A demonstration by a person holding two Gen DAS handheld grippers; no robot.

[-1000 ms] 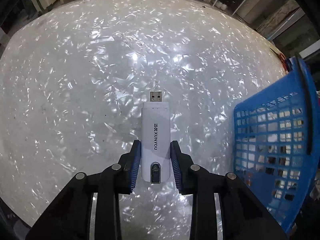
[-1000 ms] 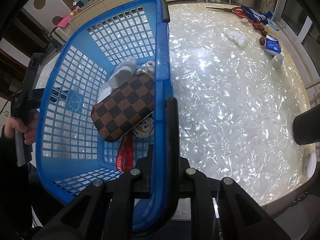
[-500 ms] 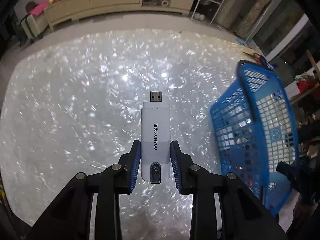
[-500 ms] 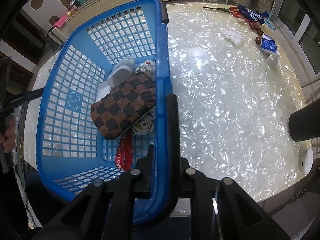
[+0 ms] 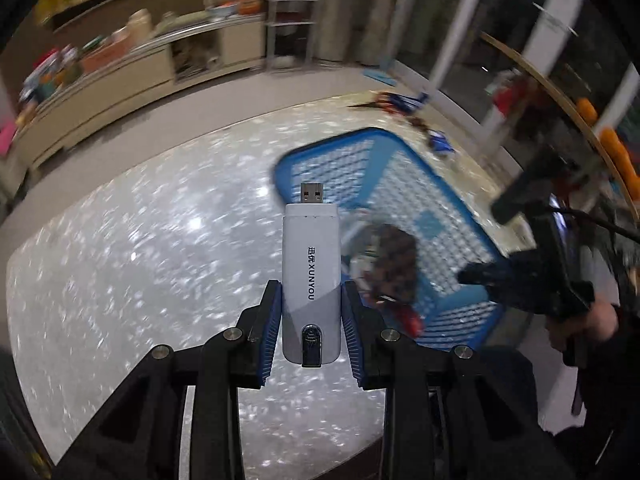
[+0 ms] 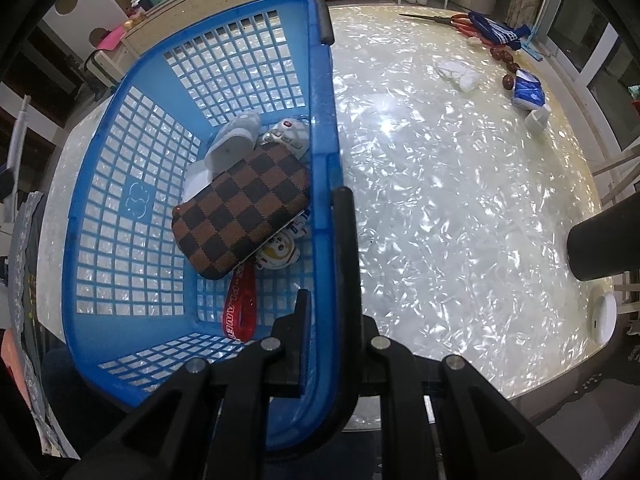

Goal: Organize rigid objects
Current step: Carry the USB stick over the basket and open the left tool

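My left gripper (image 5: 311,312) is shut on a white USB dongle (image 5: 311,264) marked XUNYOU, plug pointing away, held in the air above the table beside the blue basket (image 5: 448,200). My right gripper (image 6: 326,304) is shut on the basket's right rim (image 6: 324,184), fingers on either side of the wall. Inside the basket lie a brown checkered pouch (image 6: 244,208), a grey-white object (image 6: 234,140), small toy figures (image 6: 280,252) and a red strap (image 6: 240,308). The pouch also shows, blurred, in the left wrist view (image 5: 394,256).
The table is shiny pearl-white (image 6: 460,200). At its far right edge lie scissors (image 6: 460,20), a white wad (image 6: 458,72), dark round beads (image 6: 506,60), a blue packet (image 6: 528,94) and a white cap (image 6: 538,118). A white disc (image 6: 600,316) sits near right. Shelves stand behind.
My left gripper has risen and swung right with the dongle, so the basket now lies ahead of it. My right gripper holds the basket rim as before.
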